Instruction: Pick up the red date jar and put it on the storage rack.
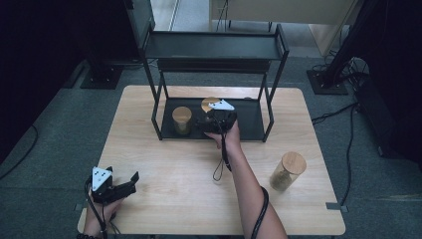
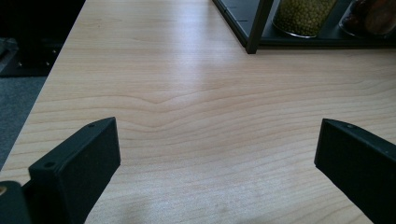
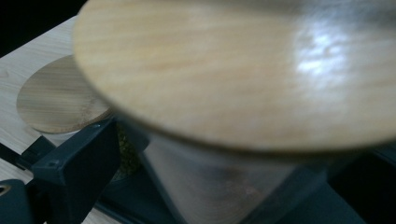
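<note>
1. The right gripper (image 1: 217, 121) reaches into the lower shelf of the black rack (image 1: 272, 79); its jaws stand apart around a wooden-lidded jar (image 3: 243, 79), though whether the pads touch the glass is hard to make out
2. In the right gripper view that jar is blurred and cut off, its contents unclear
3. Just beside it stands a second jar (image 1: 182, 120)
4. The left gripper (image 1: 119, 188) rests near the table (image 1: 164, 164) front edge, jaws wide apart, nothing between
5. A third jar (image 1: 287, 171) stands well apart at the right
</note>
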A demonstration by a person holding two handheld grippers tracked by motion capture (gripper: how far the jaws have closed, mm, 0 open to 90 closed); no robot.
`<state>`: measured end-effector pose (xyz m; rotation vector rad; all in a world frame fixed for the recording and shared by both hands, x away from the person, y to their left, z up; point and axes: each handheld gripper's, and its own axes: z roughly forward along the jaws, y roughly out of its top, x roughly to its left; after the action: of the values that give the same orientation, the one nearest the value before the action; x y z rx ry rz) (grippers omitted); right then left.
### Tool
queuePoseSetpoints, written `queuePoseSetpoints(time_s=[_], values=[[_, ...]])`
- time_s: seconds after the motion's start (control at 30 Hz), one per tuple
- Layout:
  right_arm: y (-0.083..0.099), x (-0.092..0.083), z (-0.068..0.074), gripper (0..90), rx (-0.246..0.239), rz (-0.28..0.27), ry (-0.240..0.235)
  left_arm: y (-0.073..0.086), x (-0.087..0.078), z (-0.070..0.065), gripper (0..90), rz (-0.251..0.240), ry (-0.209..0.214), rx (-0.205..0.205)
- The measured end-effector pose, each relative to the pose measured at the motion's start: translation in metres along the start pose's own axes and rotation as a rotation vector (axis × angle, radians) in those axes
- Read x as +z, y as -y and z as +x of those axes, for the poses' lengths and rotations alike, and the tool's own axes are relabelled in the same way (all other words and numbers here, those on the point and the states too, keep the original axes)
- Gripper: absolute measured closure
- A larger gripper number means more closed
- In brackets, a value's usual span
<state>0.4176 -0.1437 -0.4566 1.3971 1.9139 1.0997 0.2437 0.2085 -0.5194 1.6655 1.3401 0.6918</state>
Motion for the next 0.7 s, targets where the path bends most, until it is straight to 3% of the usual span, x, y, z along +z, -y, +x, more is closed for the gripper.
queuePoseSetpoints(time_s=[0.7], values=[[0.018, -0.009, -0.002, 1.8, -0.002, 0.006, -0.007, 0.000, 0.000, -0.001, 0.5, 0.006, -0.001, 0.007]])
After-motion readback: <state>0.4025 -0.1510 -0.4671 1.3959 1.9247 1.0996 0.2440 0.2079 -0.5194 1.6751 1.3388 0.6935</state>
